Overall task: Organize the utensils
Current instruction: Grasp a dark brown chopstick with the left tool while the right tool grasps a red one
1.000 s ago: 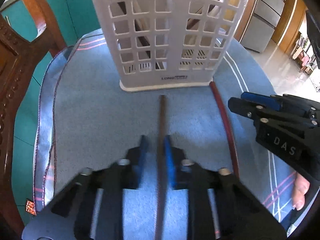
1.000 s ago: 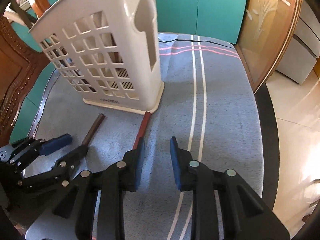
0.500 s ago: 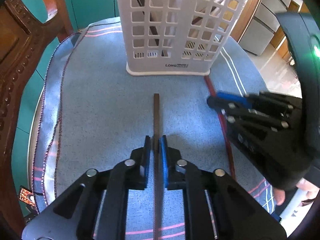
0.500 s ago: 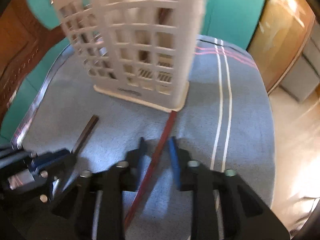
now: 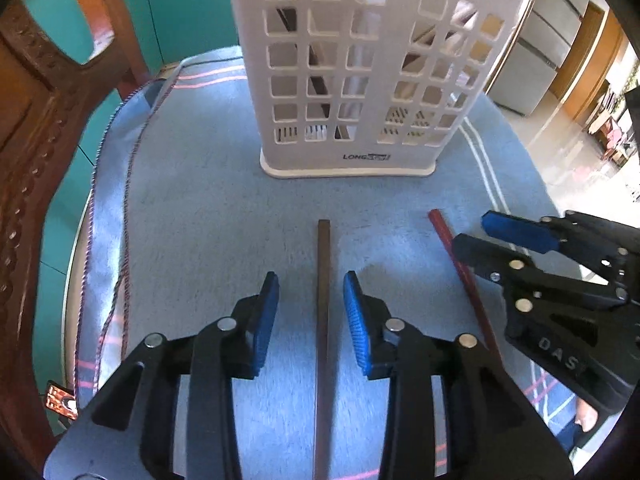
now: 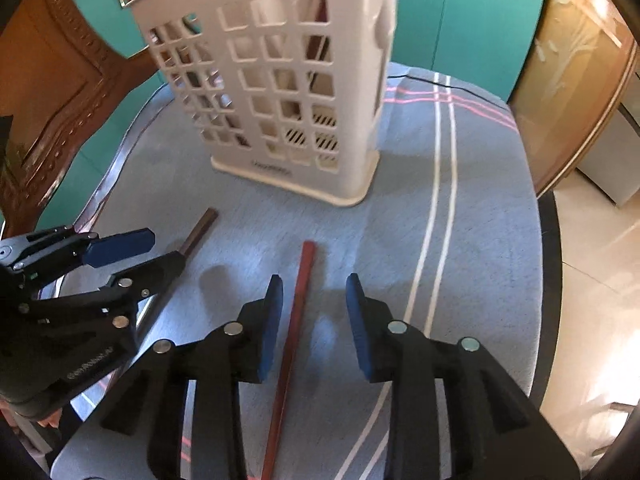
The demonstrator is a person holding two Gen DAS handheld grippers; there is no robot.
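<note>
A dark brown chopstick (image 5: pixel 322 320) lies on the blue cloth between the open fingers of my left gripper (image 5: pixel 311 312); it also shows in the right wrist view (image 6: pixel 199 232). A red-brown chopstick (image 6: pixel 294 332) lies between the open fingers of my right gripper (image 6: pixel 314 312); it also shows in the left wrist view (image 5: pixel 460 268). The white slotted utensil basket (image 5: pixel 360 80) stands upright beyond both sticks, with several utensils inside; it also shows in the right wrist view (image 6: pixel 280 92). My right gripper (image 5: pixel 500 240) appears at the right of the left view, and my left gripper (image 6: pixel 140 252) at the left of the right view.
A blue striped cloth (image 5: pixel 192 208) covers the round table. A carved wooden chair (image 5: pixel 36 120) stands at the left edge. Teal cabinets (image 6: pixel 472 20) lie behind, and the table edge (image 6: pixel 548 280) drops to the floor on the right.
My left gripper was shut on the brown chopstick and has opened around it. My right gripper has opened wider around the red chopstick. Both chopsticks now lie farther back from the basket.
</note>
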